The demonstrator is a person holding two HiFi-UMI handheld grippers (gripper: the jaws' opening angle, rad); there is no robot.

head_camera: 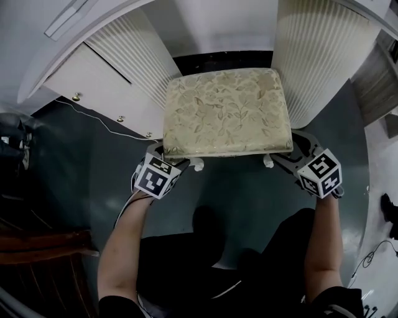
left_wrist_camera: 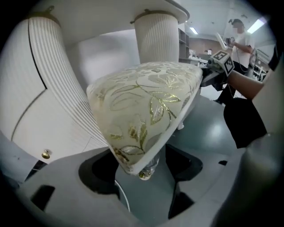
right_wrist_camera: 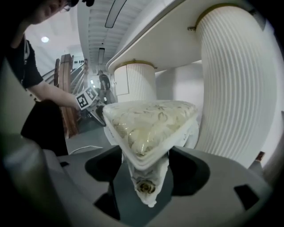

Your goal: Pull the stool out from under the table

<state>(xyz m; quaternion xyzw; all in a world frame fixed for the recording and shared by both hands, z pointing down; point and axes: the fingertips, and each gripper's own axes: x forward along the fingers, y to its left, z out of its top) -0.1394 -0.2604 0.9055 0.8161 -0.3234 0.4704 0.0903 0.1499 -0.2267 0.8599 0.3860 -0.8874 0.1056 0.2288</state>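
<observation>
The stool (head_camera: pixel 227 112) has a cream floral cushion with gold leaves and white carved legs, and it stands on the dark floor between the table's two fluted white pedestals. My left gripper (head_camera: pixel 169 156) is at its front left corner and my right gripper (head_camera: pixel 291 149) is at its front right corner. In the left gripper view the cushion corner (left_wrist_camera: pixel 142 133) lies between the jaws of the left gripper (left_wrist_camera: pixel 142 166), with floor showing beside the leg. In the right gripper view the other corner (right_wrist_camera: pixel 146 128) and its rose-carved leg (right_wrist_camera: pixel 145 186) sit between the jaws of the right gripper (right_wrist_camera: pixel 144 175). Both grippers are open around the corners.
The white table top (head_camera: pixel 93 18) overhangs the back of the stool, with the pedestals (head_camera: pixel 134 56) (head_camera: pixel 317 56) close on each side. A drawer front with brass knobs (head_camera: pixel 76 97) is at the left. A white cable (head_camera: pixel 99 121) lies on the floor. Dark wooden furniture (head_camera: pixel 43 242) stands at the near left.
</observation>
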